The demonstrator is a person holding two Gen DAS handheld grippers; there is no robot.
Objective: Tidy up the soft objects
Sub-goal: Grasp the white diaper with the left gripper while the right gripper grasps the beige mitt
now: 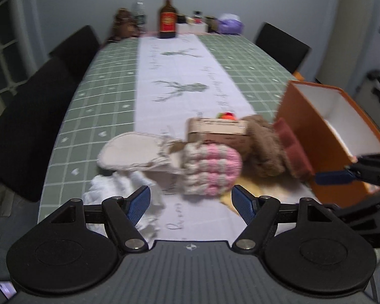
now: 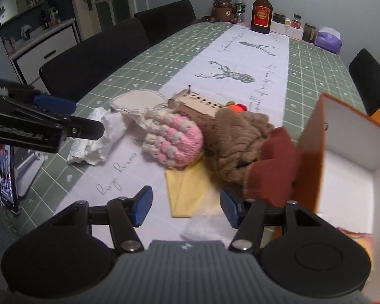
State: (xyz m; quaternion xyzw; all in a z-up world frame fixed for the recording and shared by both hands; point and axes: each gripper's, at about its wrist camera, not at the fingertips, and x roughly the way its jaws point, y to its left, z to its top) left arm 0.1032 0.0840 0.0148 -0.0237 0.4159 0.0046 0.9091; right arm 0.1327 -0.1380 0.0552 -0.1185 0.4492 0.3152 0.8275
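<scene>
A heap of soft things lies on the table: a pink and cream knitted piece, a brown fluffy cloth, a dark red sponge, a beige cloth bag, crumpled white tissue, and a yellow cloth. An open orange box stands to their right. My left gripper is open and empty just before the knitted piece. My right gripper is open and empty above the yellow cloth.
A small cardboard box sits among the heap, with an orange toy behind it. A dark bottle, jars and a tissue pack stand at the far end. Black chairs line the table.
</scene>
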